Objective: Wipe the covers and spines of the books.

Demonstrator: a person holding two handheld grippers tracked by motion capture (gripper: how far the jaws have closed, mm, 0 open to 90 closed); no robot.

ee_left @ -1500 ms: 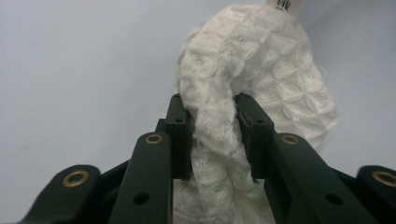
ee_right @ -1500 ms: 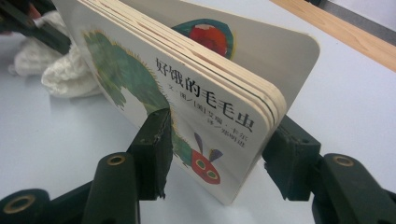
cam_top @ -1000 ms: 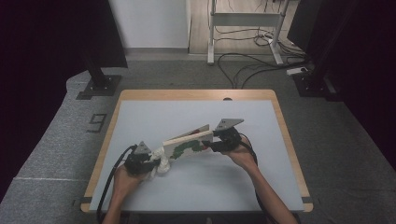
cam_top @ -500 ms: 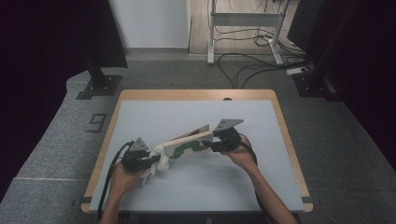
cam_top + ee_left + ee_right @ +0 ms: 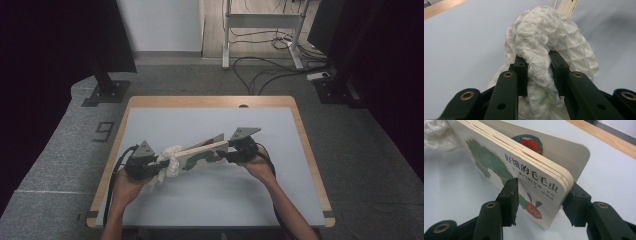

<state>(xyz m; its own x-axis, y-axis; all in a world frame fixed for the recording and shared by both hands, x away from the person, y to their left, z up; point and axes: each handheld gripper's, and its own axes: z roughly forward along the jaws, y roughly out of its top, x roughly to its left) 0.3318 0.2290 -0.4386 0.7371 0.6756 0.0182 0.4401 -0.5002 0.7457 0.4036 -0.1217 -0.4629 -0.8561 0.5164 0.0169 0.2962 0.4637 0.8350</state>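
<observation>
Black claw [image 5: 537,72] arms with brass-ringed holes, grey three-cornered top plates.

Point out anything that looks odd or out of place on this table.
The board book is not lying flat: the right tool holds it up on edge by one end, with its back cover splayed away from the pages. A white cloth, pinched in the left tool, bunches against the book's far end.

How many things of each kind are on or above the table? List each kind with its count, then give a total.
Board book: 1
White knitted cloth: 1
Hand-held grippers: 2, the left gripper shut on the cloth, the right gripper clamped on the book
Total: 4
</observation>
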